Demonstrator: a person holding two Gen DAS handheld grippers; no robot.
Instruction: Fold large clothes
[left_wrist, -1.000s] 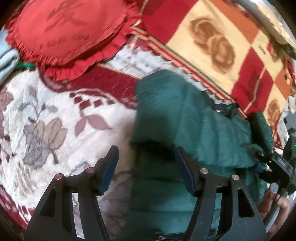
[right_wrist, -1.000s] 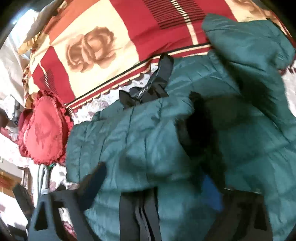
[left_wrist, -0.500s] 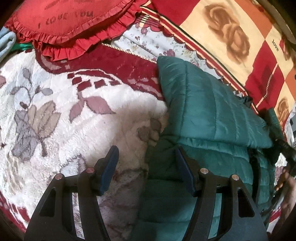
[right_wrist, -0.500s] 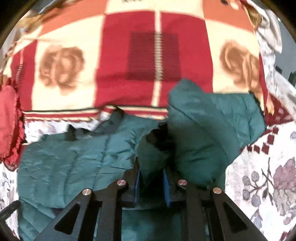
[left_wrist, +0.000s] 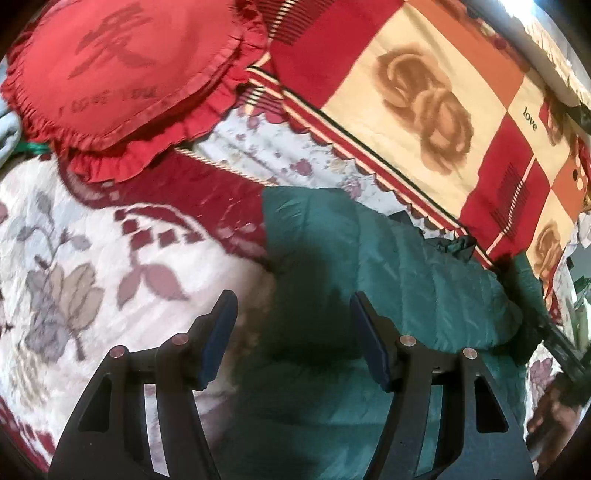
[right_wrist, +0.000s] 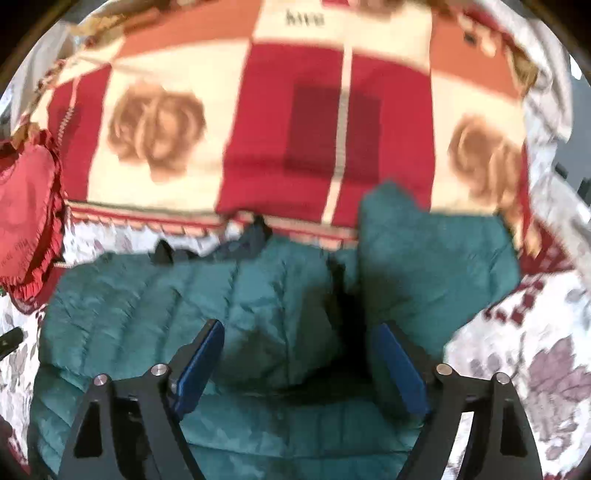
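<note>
Released sleeve, right hand-held gripper (right_wrist: 295, 360) opening, puffy quilted teal jacket (right_wrist: 155, 306), seemingly folded.

Motion blur is softening the whole right wrist view, so the lettering on the checked blanket (right_wrist: 295, 110) near the top edge is not resolving into readable words. In the left wrist view the green padded jacket (left_wrist: 406, 280) is running out of frame at the bottom edge and behind the fingers (left_wrist: 218, 332), and its shaded centre is hiding the fold lines. A hand (left_wrist: 554, 410) at the lower right edge is appearing only partly, too dark and blurred to tell what it is gripping.
</note>
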